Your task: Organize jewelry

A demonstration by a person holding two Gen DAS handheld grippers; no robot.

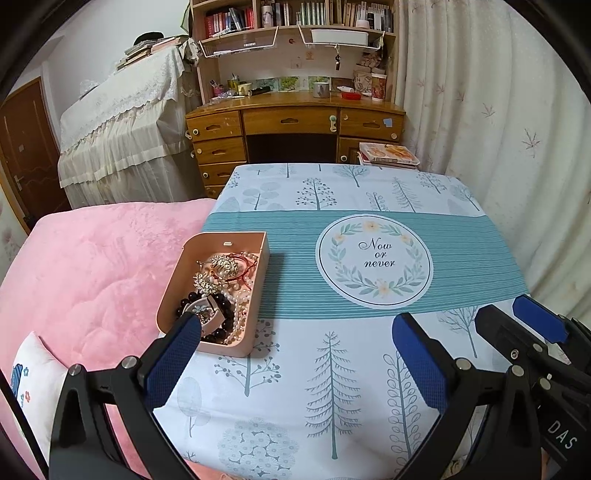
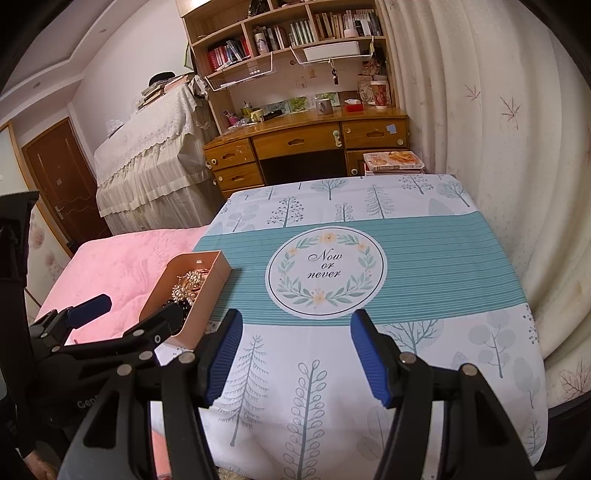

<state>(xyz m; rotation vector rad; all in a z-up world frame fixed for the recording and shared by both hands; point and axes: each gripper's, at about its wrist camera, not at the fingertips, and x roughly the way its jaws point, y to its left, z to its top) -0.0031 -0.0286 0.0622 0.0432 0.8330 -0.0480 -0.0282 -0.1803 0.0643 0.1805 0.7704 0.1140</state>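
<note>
We hover both tools, left tool and right tool, jaws spread and empty. The pink box sits on the desk's left edge, jewelry tangled inside, light, slippery, snag-prone. Best pinch one strand. The cloth reads "Now or never".

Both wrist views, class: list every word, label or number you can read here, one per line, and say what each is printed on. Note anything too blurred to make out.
"Now or never": inside the round wreath emblem on the tablecloth.
"DAS": white letters on the black body of the right gripper, cut off at the frame edge.
"Gen": partial white letters on the left gripper body; the rest is hidden.
Book spines on the shelf: too small to read.
</note>
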